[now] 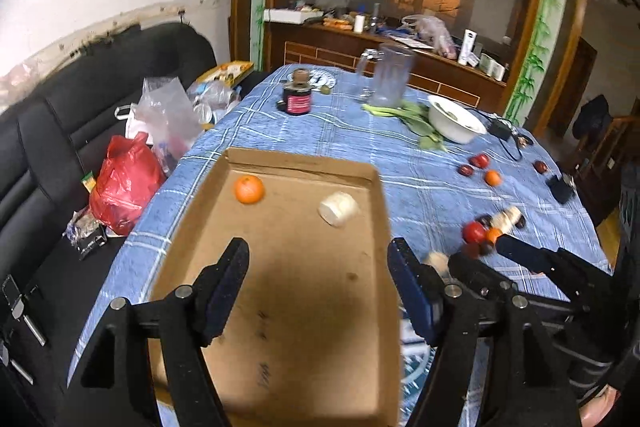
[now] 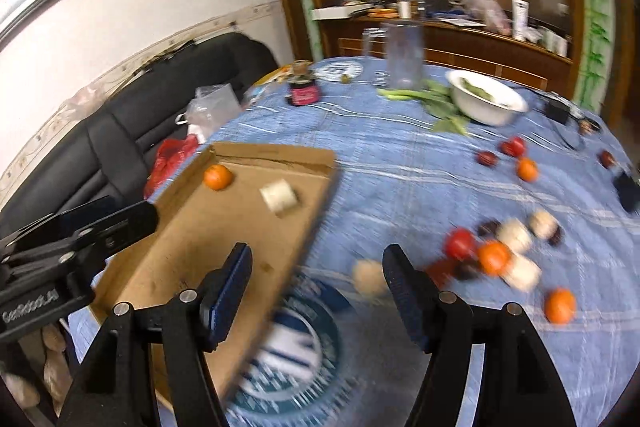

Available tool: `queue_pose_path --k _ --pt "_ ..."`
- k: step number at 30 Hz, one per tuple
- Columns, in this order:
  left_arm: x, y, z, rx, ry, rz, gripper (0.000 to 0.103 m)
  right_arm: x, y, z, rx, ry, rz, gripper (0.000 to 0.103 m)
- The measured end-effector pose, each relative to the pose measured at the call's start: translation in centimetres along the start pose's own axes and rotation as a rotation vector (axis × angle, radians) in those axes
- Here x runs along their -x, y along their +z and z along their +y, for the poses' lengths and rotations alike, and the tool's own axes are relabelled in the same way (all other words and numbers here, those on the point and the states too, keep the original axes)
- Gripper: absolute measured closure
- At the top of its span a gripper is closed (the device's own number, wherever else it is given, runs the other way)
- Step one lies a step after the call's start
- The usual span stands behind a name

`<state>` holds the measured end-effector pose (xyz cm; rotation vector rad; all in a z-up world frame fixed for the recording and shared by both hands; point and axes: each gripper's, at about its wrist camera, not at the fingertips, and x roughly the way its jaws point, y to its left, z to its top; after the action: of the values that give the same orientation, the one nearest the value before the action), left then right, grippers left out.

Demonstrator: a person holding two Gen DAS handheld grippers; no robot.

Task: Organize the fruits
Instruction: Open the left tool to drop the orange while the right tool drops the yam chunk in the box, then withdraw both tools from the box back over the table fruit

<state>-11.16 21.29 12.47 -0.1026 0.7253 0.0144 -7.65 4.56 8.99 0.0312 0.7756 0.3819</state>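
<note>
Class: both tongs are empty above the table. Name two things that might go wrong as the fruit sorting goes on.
1. The orange and the pale roll lie loose in the shallow cardboard tray; a knock might send them rolling out.
2. The fruit cluster is tightly packed, so the right tongs may nudge neighbours away.

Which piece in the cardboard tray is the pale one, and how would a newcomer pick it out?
Find the shallow cardboard tray on the blue checked tablecloth. Only two things lie in it, both near its far end: an orange on the left and the pale piece on the right. It is a cream-white, stubby cylinder lying on its side.
</note>
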Motion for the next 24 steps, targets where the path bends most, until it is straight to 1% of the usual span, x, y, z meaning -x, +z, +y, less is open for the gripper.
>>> queue_pose_path --k 4,9,15,24 --pt "1.9 -2.4 -2.3 -0.025 0.041 -0.039 0.032 2.8 -2.7 -2.5 -0.056 -0.055 -0.034 0.031" --pt "3.2 -3.8 -4.8 -0.091 0.069 -0.053 0.032 5.0 -5.0 -5.5 -0.138 -0.080 -0.051 0.031" --pt "3.8 -4.6 -6.2 -0.124 0.071 -0.056 0.031 6.5 -6.3 -8.1 -0.224 -0.087 -0.061 0.031" --pt "2.6 -5.1 -7.1 -0.137 0.065 -0.021 0.029 6.4 -7.2 -9.7 -0.257 -0.085 -0.059 0.030"
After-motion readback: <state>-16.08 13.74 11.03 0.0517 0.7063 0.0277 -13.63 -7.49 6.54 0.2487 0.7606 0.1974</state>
